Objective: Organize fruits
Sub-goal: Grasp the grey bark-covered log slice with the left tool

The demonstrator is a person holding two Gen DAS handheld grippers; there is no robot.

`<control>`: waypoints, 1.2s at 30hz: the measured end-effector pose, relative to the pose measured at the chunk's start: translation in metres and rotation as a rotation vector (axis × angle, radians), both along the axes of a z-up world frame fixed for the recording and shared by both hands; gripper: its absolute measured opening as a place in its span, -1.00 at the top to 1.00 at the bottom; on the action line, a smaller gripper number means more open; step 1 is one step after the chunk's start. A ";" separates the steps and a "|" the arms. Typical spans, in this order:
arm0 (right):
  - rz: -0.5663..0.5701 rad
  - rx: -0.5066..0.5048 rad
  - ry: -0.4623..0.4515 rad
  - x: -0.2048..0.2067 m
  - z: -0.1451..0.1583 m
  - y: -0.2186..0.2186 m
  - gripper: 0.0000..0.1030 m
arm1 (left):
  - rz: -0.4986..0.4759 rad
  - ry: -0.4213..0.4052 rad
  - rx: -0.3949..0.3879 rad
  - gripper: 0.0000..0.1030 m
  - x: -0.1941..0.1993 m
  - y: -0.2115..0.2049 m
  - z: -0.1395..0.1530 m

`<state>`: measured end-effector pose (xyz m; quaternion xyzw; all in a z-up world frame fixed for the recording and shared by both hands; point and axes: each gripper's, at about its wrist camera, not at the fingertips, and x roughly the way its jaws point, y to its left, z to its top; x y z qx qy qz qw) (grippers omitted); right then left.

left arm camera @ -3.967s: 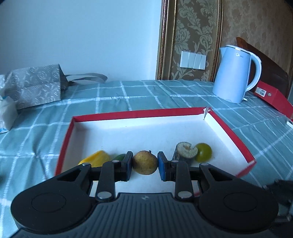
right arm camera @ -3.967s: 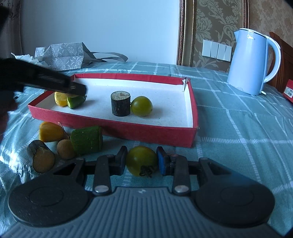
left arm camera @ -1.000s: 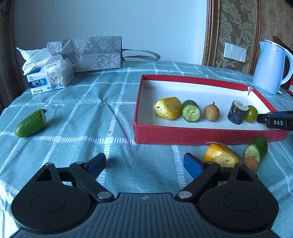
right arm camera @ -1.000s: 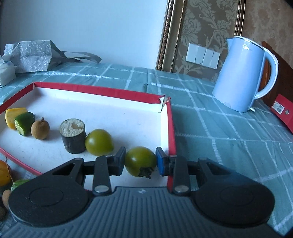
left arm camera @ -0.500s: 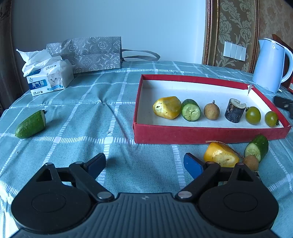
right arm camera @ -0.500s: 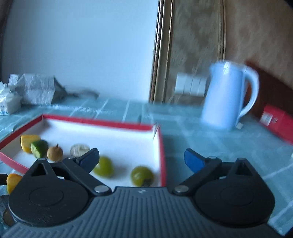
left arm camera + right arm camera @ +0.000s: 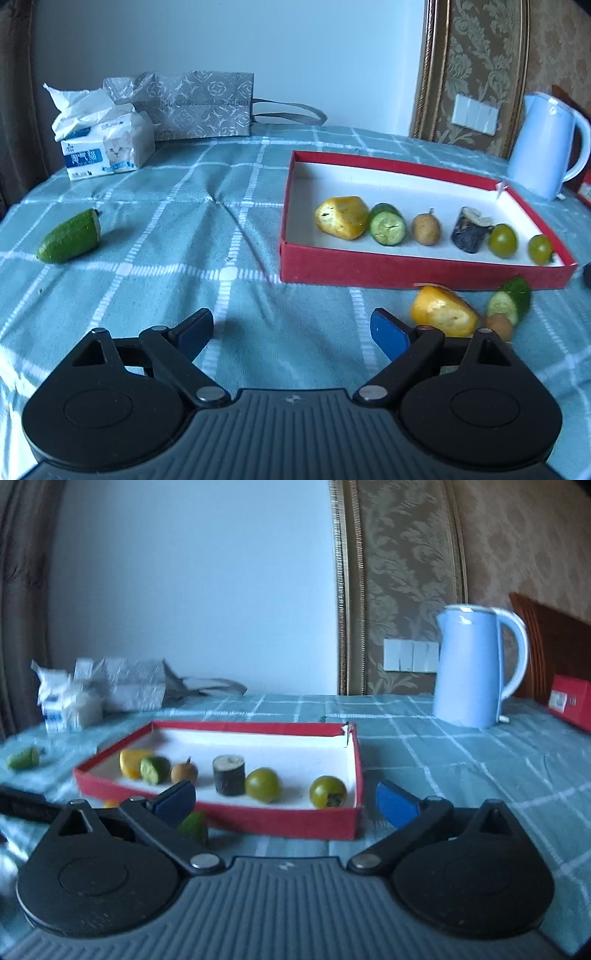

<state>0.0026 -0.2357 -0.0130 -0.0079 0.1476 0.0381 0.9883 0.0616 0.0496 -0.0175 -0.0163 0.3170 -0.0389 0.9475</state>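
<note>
Left wrist view: our left gripper (image 7: 291, 330) stood wide and empty above the counter (image 7: 221, 236); the yellow piece (image 7: 443, 312) lay just ahead-right, the red tray (image 7: 406, 267) beyond. Right wrist view: right gripper (image 7: 284, 803) wide, empty, tray directly ahead. We judged a loose-fruit pickup next.

right gripper (image 7: 284, 803) has let go of the green tomato (image 7: 328, 792) and pulled back, jaws wide; tomato now rests in the red tray (image 7: 258, 818) ahead of it. left gripper (image 7: 291, 330) has released the longan (image 7: 426, 229), withdrawn, spread open.
</note>
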 end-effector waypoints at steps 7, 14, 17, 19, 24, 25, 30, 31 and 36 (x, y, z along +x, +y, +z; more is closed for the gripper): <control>-0.001 -0.098 0.041 0.004 -0.007 0.014 -1.00 | -0.125 -0.118 -0.030 -0.80 -0.032 -0.010 0.010; -0.025 -0.017 0.185 0.020 -0.014 0.000 -1.00 | -0.266 -0.165 0.052 -0.80 -0.045 -0.040 0.010; -0.042 0.021 0.240 0.026 -0.019 -0.007 -1.00 | -0.282 -0.159 0.038 -0.80 -0.045 -0.042 0.010; -0.048 0.032 0.260 0.029 -0.022 -0.009 -1.00 | -0.307 -0.144 0.014 -0.80 -0.043 -0.041 0.009; -0.053 0.044 0.326 0.038 -0.027 -0.009 -1.00 | -0.349 -0.161 0.026 -0.80 -0.050 -0.048 0.008; -0.054 0.050 0.331 0.038 -0.028 -0.010 -1.00 | -0.357 -0.148 0.035 -0.80 -0.049 -0.052 0.007; -0.056 0.048 0.333 0.039 -0.028 -0.009 -1.00 | -0.361 -0.117 0.080 -0.80 -0.045 -0.066 0.000; -0.055 0.049 0.333 0.039 -0.029 -0.009 -1.00 | -0.367 -0.103 0.068 -0.80 -0.044 -0.067 0.000; -0.057 0.044 0.338 0.040 -0.029 -0.009 -1.00 | -0.375 -0.065 0.045 -0.37 -0.040 -0.070 -0.001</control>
